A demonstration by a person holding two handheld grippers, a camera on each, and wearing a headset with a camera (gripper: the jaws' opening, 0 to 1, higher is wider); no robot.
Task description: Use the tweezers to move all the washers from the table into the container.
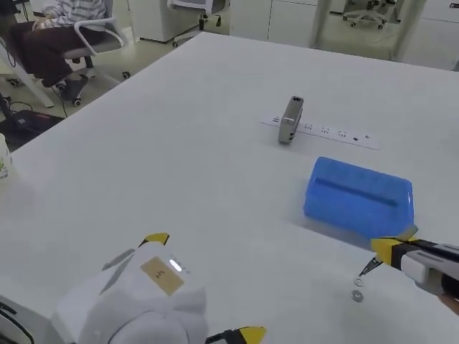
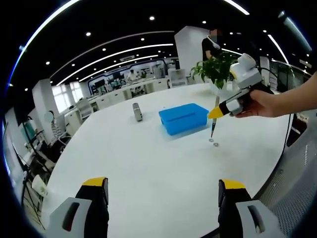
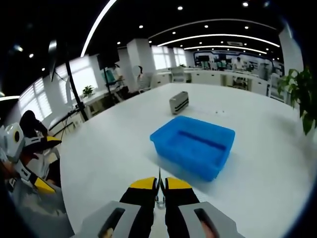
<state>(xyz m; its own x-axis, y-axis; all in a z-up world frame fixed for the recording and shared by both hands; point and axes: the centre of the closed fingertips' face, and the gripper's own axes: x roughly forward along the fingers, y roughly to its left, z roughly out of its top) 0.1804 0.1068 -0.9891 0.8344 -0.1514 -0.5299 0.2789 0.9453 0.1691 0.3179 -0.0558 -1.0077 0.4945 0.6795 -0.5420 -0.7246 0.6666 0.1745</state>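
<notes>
Two washers (image 1: 357, 296) lie on the desk (image 1: 179, 158) near the blue container (image 1: 358, 195), with the tweezers (image 1: 371, 266) pointing down just beside them, clamped in the narrow right tongs (image 3: 159, 184); left tongs (image 2: 163, 183) wide apart, empty.

No readable text; white strip (image 1: 337, 132) markings illegible.

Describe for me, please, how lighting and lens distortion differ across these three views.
Head view: soft, even light, straight lines, only a faint shadow at the base of the blue container. Left gripper view: fisheye bows the ceiling light strips and the table edge. Right gripper view: same bowing; the tweezers in the right claw look thin and hard to resolve.
</notes>
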